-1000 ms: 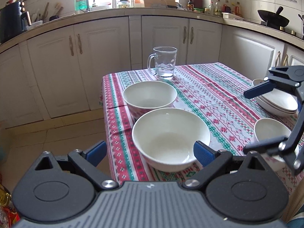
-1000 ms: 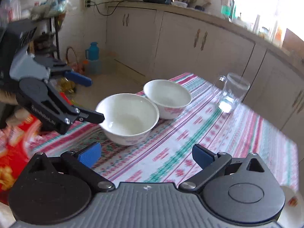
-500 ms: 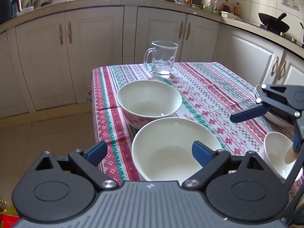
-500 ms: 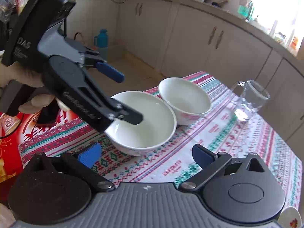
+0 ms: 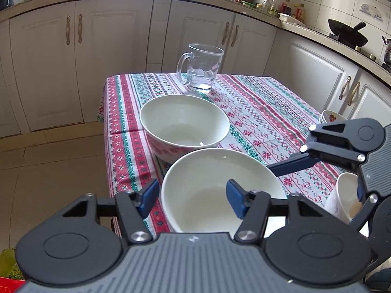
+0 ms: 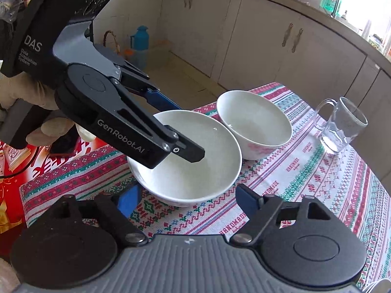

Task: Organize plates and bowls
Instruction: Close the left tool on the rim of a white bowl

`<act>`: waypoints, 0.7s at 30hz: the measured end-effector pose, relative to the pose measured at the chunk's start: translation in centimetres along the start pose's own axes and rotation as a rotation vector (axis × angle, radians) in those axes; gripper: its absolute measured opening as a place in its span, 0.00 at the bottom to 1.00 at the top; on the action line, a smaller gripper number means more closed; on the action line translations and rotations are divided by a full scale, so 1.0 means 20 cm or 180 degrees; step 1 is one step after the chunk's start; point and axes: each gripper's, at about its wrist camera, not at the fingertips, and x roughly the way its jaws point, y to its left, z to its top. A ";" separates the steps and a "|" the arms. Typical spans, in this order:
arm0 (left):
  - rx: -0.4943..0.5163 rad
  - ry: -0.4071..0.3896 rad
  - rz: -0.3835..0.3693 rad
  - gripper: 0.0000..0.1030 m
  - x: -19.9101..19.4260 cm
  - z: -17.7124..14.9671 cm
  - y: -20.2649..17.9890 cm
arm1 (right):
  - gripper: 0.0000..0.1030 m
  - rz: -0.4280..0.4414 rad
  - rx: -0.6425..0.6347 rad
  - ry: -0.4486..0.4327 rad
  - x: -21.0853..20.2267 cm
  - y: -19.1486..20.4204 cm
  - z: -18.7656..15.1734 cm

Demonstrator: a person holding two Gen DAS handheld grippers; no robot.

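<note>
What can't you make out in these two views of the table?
Left wrist view: right hand-held gripper partly covers the small bowl and the stacked dishes; their count is unclear.
Right wrist view: left hand-held gripper hides part of the near bowl; contact is unclear.

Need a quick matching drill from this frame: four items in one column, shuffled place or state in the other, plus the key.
Column one:
1. near white bowl
2. far bowl with pink pattern
3. glass mug
4. left gripper

Column two:
A. stands past both bowls, near the table's far edge
B. open, one finger outside the rim, one over the inside
C. closest to the table's near edge, straddled at the rim
D. sits between the mug and the other bowl

Pairs: 1-C, 2-D, 3-A, 4-B
</note>
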 end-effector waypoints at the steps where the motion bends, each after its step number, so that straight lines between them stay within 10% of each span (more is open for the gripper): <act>1: 0.0004 0.0004 -0.0003 0.55 0.00 0.00 0.00 | 0.81 0.0018 0.0000 0.0003 0.01 0.00 0.00; 21: 0.0056 0.0083 -0.0071 0.51 0.00 0.02 -0.03 | 0.80 0.0093 0.0035 -0.0031 -0.02 -0.01 -0.01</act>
